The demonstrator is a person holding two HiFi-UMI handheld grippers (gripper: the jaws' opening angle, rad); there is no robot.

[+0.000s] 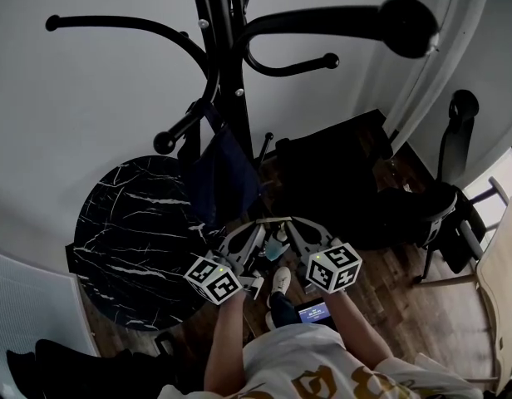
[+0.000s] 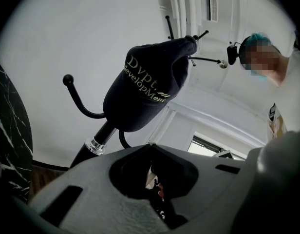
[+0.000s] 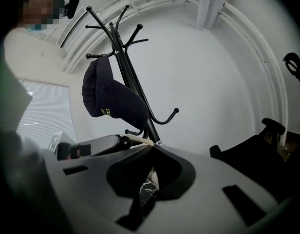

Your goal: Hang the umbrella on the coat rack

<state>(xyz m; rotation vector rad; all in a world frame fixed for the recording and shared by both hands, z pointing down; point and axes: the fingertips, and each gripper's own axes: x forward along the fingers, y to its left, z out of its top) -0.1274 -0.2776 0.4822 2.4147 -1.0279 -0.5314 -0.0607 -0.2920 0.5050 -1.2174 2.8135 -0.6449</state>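
The black coat rack (image 1: 231, 73) stands against the white wall. A dark navy fabric item with pale lettering (image 1: 223, 177) hangs from one of its lower hooks, and I cannot tell if it is the umbrella. It also shows in the left gripper view (image 2: 150, 82) and the right gripper view (image 3: 108, 99). My left gripper (image 1: 254, 227) and right gripper (image 1: 293, 225) are side by side just below and in front of it, apart from it. The jaws of the left gripper (image 2: 151, 145) and of the right gripper (image 3: 152, 145) are shut, with nothing seen between them.
A round black marble table (image 1: 131, 239) stands left of the rack. A black chair (image 1: 339, 173) is to its right, and another chair (image 1: 455, 214) is further right. On the wooden floor lie a white shoe (image 1: 280, 279) and a lit screen (image 1: 314, 312).
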